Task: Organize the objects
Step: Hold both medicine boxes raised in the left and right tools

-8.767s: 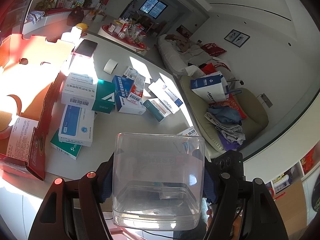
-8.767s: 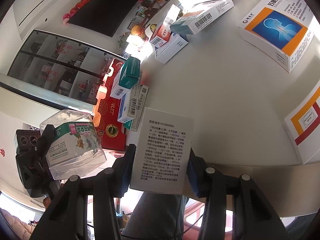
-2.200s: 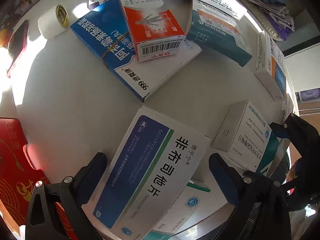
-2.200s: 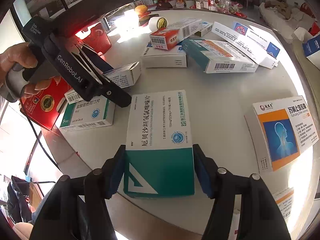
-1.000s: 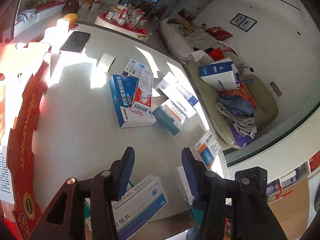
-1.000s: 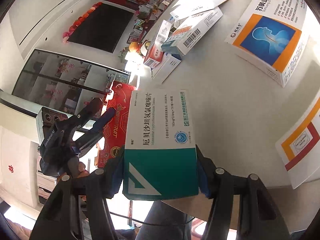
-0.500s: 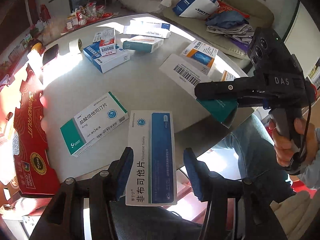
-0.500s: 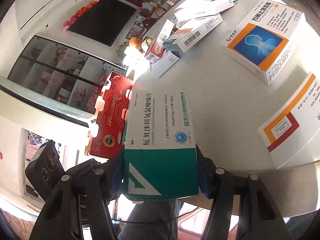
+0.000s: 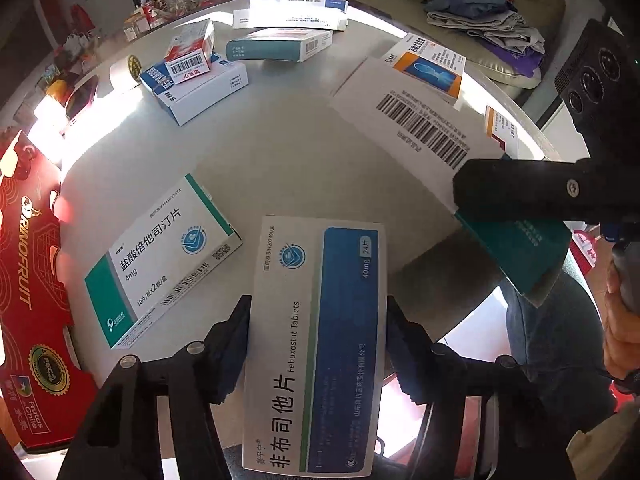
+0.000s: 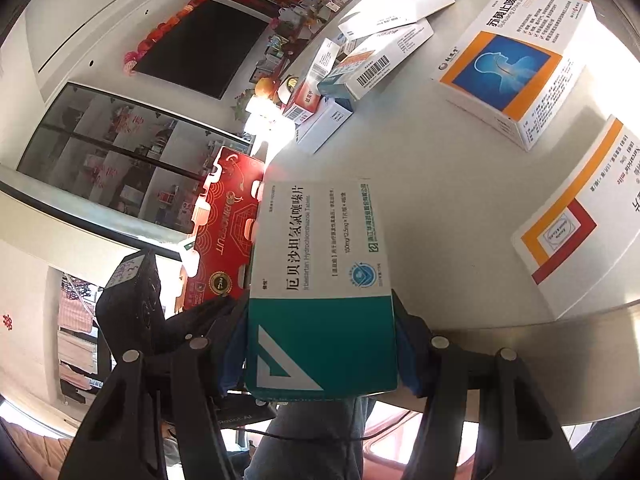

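Step in hand: both boxes look lifted for sorting; my judgement is that each should be carried level and set down flat, clear of the other.
Red carton (image 9: 28,280): lies at the far left edge of the worktop (image 9: 280,152); taken here as the landmark.
Green-edged box (image 9: 160,260): flat on the worktop, just right of the red carton, not gripped.
Left hand-held gripper (image 9: 318,320): closed on the blue box (image 9: 320,340), one finger on each long side.
Blue box: right of the green-edged box, well right of the red carton, its far end over the worktop's near edge; whether it touches the surface is hard to tell.
Right hand-held gripper (image 10: 320,344): clamped on the teal box (image 10: 320,280), fingers at its teal end.
Teal box: farther right from the red carton, held up past the worktop's near edge.
Care: keep both grips firm, since cardboard slips.
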Tool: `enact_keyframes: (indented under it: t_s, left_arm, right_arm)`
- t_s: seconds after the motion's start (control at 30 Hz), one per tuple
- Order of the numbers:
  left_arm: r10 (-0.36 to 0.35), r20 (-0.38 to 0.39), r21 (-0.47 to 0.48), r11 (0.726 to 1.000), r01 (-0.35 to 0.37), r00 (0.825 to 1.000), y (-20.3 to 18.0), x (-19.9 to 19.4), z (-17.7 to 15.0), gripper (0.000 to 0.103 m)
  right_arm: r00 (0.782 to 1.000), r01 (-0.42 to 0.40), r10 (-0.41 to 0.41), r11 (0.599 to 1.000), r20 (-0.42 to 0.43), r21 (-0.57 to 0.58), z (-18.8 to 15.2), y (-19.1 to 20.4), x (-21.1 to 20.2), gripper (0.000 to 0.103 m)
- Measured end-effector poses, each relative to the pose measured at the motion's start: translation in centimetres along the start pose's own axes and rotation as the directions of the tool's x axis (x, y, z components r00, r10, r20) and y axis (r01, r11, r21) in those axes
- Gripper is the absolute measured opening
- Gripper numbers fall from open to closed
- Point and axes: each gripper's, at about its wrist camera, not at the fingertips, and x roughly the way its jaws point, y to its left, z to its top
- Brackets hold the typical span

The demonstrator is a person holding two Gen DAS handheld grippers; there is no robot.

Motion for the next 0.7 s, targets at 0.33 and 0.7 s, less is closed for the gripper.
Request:
enact_keyframes:
  t_s: [0.33,0.7]
  left_arm:
    - [-0.139,0.309,-0.312,0.92,0.239,0.941,4.5,-7.3,-2.1,0.066]
    - [-0.204,0.447,-0.384,0.836,0.393,0.871,6.3,-10.0,-1.4,0.066]
  right_arm:
    - [0.977,-0.213,0.215,0.963,0.003,0.163,-0.7,-2.1,0.5,0.061]
    - [0.951,-0.287,0.306,0.924,-0.039,0.253,-3.0,-1.6,2.0,0.061]
